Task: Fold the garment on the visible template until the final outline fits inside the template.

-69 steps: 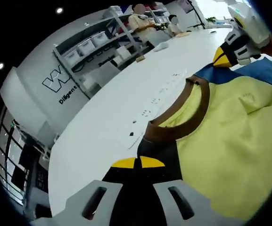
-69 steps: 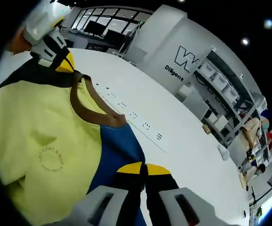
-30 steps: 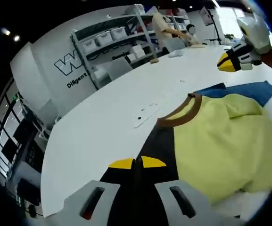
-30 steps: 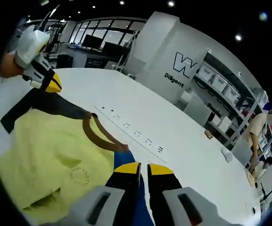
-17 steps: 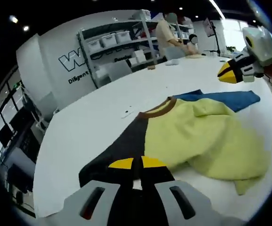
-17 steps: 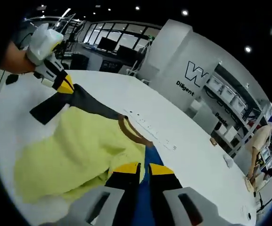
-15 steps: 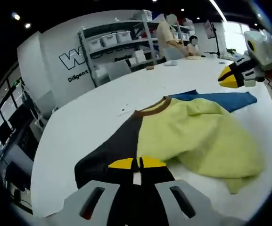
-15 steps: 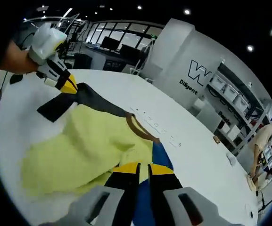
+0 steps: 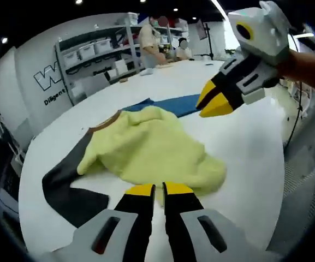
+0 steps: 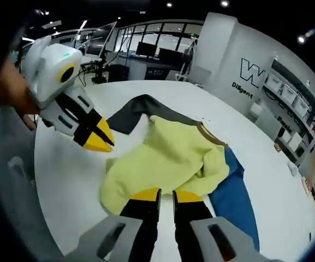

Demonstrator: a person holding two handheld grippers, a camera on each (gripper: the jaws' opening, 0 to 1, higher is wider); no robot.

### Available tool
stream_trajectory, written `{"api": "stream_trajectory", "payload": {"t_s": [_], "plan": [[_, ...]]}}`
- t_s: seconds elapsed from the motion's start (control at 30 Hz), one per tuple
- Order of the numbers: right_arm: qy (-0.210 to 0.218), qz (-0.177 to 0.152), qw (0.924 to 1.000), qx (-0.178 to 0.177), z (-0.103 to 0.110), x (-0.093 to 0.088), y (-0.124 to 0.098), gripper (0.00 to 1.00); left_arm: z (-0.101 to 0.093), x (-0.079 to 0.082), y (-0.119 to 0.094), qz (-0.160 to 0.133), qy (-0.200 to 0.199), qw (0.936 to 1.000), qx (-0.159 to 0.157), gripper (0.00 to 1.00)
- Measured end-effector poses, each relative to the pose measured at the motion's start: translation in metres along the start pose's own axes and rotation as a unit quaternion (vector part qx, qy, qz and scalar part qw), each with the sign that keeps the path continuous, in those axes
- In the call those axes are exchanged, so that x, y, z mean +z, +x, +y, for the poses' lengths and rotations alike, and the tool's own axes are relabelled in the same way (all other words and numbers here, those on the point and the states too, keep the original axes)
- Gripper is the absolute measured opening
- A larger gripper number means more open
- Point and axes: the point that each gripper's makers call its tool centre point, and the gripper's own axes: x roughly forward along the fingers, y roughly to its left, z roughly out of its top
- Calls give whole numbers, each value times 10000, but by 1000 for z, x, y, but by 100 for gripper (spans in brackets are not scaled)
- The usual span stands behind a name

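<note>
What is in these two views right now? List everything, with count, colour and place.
shirt: one, yellow with brown collar, one black sleeve and one blue sleeve, bunched up on the table
table: one, white, under the shirt
shelves: one rack, grey with pale bins, against the far wall
people: two, standing at the table's far end
left tongs: one, yellow tips on black, shut, empty, near the shirt's edge
right tongs: one, same colours, shut, empty, above the table

Garment (image 9: 152, 153) heaped mid-table (image 9: 244, 142); white margins passable.
</note>
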Motion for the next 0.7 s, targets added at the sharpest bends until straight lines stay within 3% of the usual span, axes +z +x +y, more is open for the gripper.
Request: {"api": "stream_trajectory", "payload": {"t_s": [0.07, 0.17, 0.23, 0.27, 0.3, 0.37, 0.4, 0.43, 0.53, 0.57, 0.7], "plan": [[70, -68, 9999, -57, 1, 2, -3, 3, -21, 0, -1, 42, 522, 9985, -157, 5], [82, -81, 9999, -63, 2, 2, -4, 3, -27, 1, -1, 21, 805, 9966, -145, 12], [79, -106, 9999, -108, 4, 3, -8, 3, -39, 4, -1, -2, 1573, 9875, -105, 16], [94, -112, 9998, -144, 4, 1, -10, 3, -51, 8, 3, -84, 2269, 9738, -89, 18], [98, -111, 9998, -150, 4, 0, -11, 3, -55, 8, 6, -116, 2376, 9712, -99, 20], [94, -99, 9997, -181, 3, -2, -13, 3, -61, -1, 17, 90, 2953, 9553, -91, 23], [101, -99, 9997, -188, 3, -2, -14, 3, -63, -2, 18, 94, 2989, 9542, -131, 22], [120, -112, 9997, -196, 3, -2, -16, 3, -67, -6, 22, 167, 3310, 9433, -172, 21], [125, -133, 9996, -224, 1, -3, -18, 2, -68, -10, 26, 241, 3690, 9291, -100, 20], [136, -132, 9995, -234, 1, -4, -18, 2, -69, -10, 27, 222, 3651, 9306, -99, 19], [168, -63, 9996, -233, 0, -10, -18, 2, -61, -3, 34, 163, 3759, 9265, 54, 17]]}}
